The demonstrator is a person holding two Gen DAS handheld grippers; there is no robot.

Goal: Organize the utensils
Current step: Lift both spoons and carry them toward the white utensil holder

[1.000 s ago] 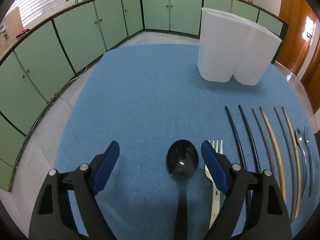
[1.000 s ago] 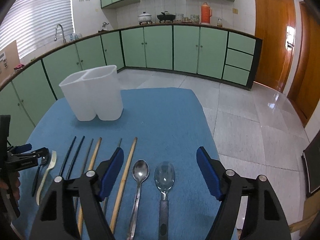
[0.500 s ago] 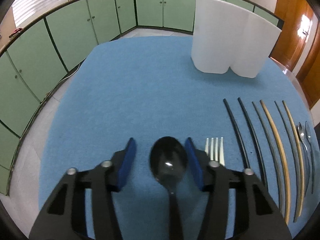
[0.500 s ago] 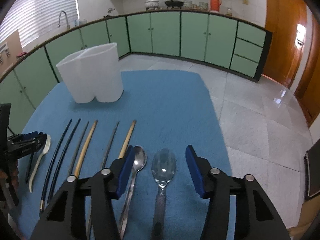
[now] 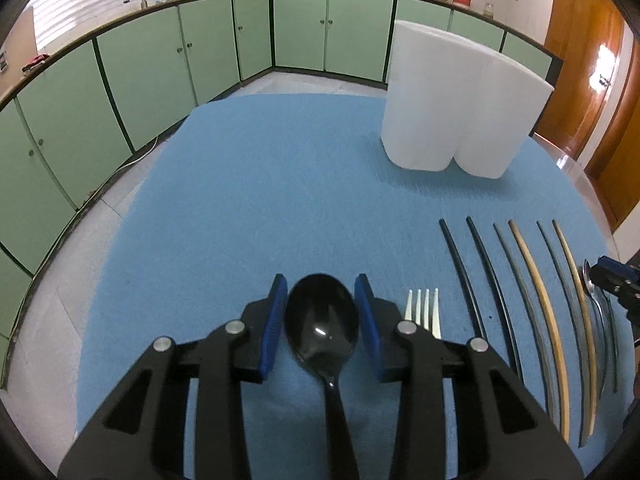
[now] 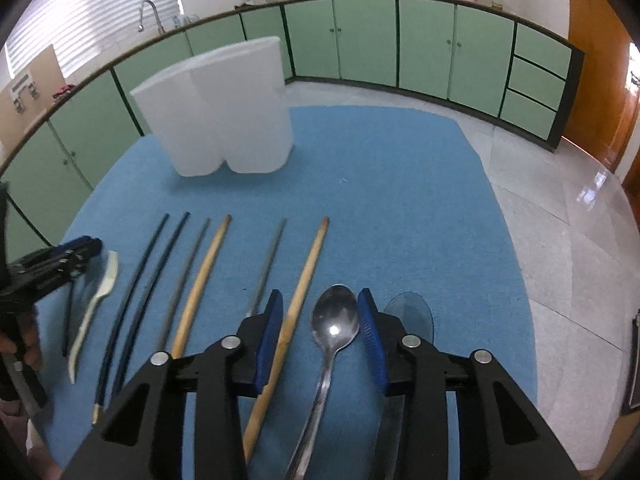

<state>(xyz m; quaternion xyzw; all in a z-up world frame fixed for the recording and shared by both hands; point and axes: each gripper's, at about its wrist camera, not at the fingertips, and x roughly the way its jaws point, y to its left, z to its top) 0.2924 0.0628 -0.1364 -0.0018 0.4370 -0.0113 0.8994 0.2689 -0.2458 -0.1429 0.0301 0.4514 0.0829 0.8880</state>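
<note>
My left gripper (image 5: 321, 322) has its blue pads closed around the bowl of a black plastic spoon (image 5: 322, 326) lying on the blue mat (image 5: 280, 200). A cream fork (image 5: 423, 312) lies just right of it. My right gripper (image 6: 320, 328) has narrowed around a metal spoon (image 6: 334, 326), with a wooden chopstick (image 6: 308, 276) also between its fingers; the clear spoon (image 6: 410, 314) lies outside its right finger. Several chopsticks (image 6: 200, 276) lie in a row to the left. The white two-compartment holder (image 6: 224, 116) stands at the back; in the left wrist view it (image 5: 452, 104) is at the back right.
The mat ends near the table edge on the right, with tiled floor (image 6: 560, 220) beyond. Green cabinets (image 5: 120, 72) run around the room. My left gripper also shows at the left edge of the right wrist view (image 6: 52, 268).
Both grippers have closed from wide open. The left moved onto the black spoon's bowl. The right shifted left, from over the clear spoon onto the metal spoon.
</note>
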